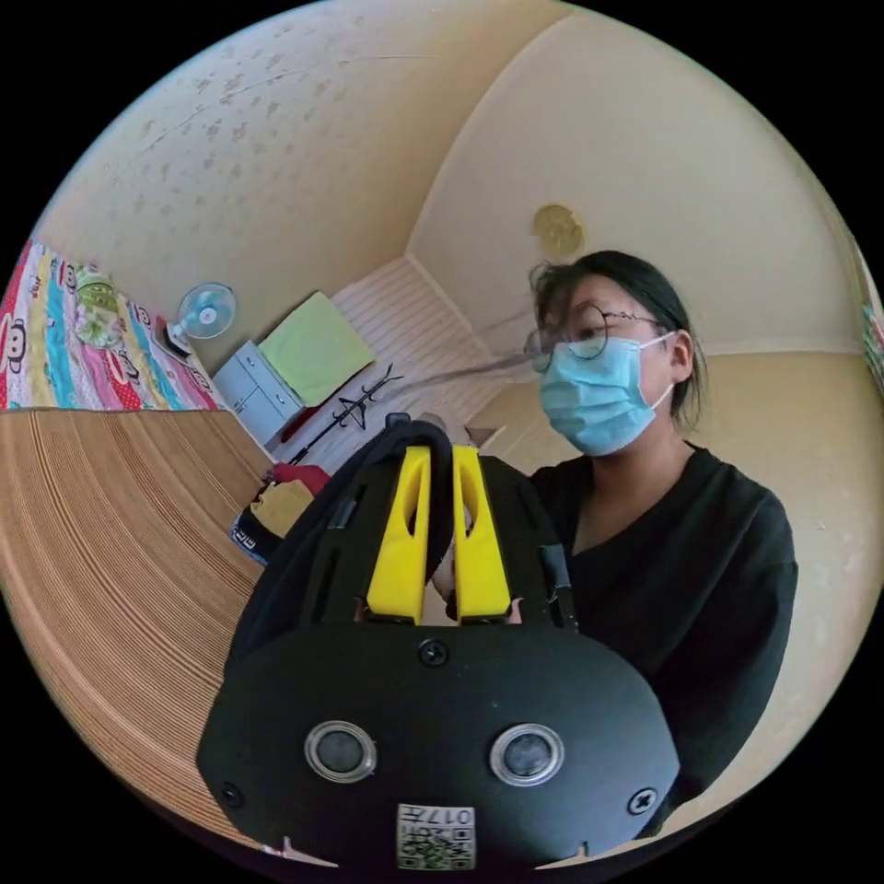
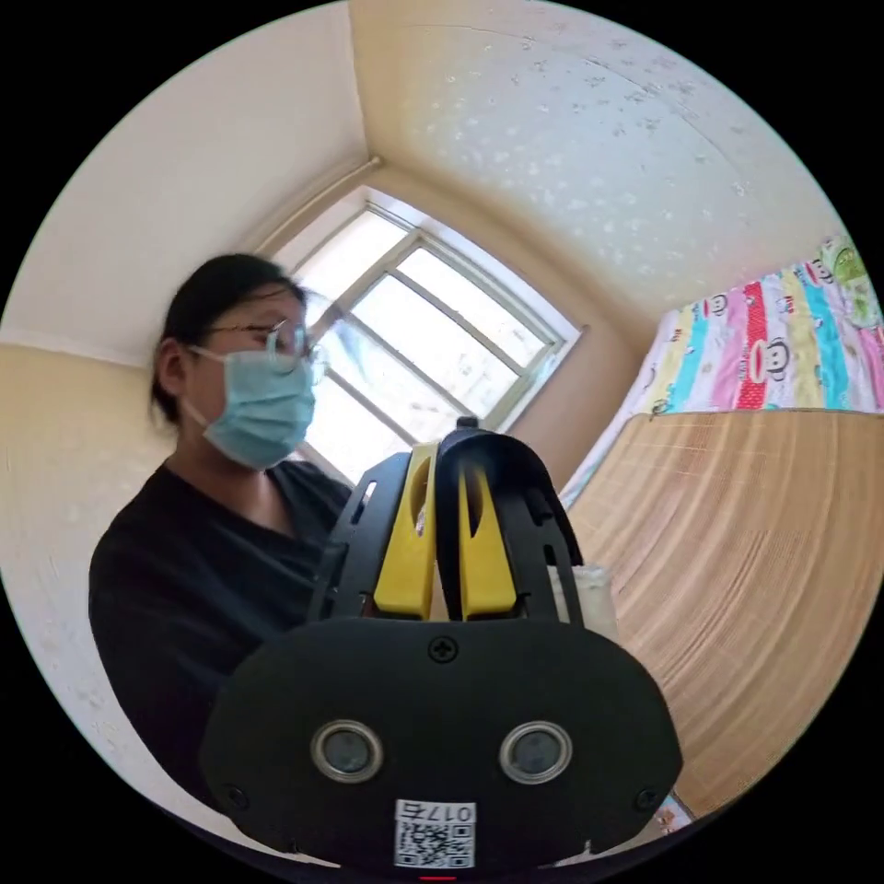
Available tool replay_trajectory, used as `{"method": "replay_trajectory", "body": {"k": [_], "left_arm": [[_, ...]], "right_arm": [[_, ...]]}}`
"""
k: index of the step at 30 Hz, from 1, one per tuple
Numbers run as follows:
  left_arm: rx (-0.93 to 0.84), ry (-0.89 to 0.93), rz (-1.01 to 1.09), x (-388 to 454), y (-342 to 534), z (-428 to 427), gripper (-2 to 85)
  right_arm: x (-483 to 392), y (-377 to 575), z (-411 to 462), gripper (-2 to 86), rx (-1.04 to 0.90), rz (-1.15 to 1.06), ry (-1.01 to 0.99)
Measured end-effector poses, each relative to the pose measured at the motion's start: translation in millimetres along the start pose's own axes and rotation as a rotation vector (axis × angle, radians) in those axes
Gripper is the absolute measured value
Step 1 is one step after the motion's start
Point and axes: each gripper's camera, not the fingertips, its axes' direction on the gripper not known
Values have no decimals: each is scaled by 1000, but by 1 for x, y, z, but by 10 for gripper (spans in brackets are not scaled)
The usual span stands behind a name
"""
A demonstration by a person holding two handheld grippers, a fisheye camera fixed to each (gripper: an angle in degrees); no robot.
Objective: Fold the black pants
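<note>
Left gripper [image 1: 439, 460]: jaws clamped on black pants [image 1: 419, 433], draped toward 7 o'clock.
Right gripper [image 2: 448, 456]: jaws clamped on black pants [image 2: 488, 451].
Woven mat [image 2: 764, 552]: at 3 o'clock.

Home bedrm, bed w/ cartoon quilt [image 1: 55, 341], window [image 2: 433, 341], fan [image 1: 204, 311]

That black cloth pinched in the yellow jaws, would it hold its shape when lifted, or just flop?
Probably flop. In the left gripper view the black pants curl over the left gripper and hang down its side, so they look soft. In the right gripper view the cloth drapes likewise over the right gripper. They seem light: a thin pinch holds them.
</note>
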Motion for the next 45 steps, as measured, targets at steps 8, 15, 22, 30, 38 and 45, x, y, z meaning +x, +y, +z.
{"method": "replay_trajectory", "body": {"k": [8, 15, 22, 30, 38, 45], "left_arm": [[-85, -233, -244, -227, -50, -20, 45], [-385, -522, -386, -293, 87, 24, 48], [-142, -569, -920, -335, 306, 11, 76], [-85, -660, -708, -422, 194, 16, 160], [-396, -791, -757, -524, 153, 66, 125], [-346, -1073, -858, -453, 204, -55, 101]], "right_arm": [[202, -22, 52, 1, -37, 275, 123], [224, 97, 133, 19, -292, 362, 400], [258, 263, 169, 113, -587, 791, 444], [330, 180, 145, 165, -323, 761, 466], [395, 100, 268, 127, -584, 758, 461], [376, 83, 440, 123, -714, 768, 370]]}}
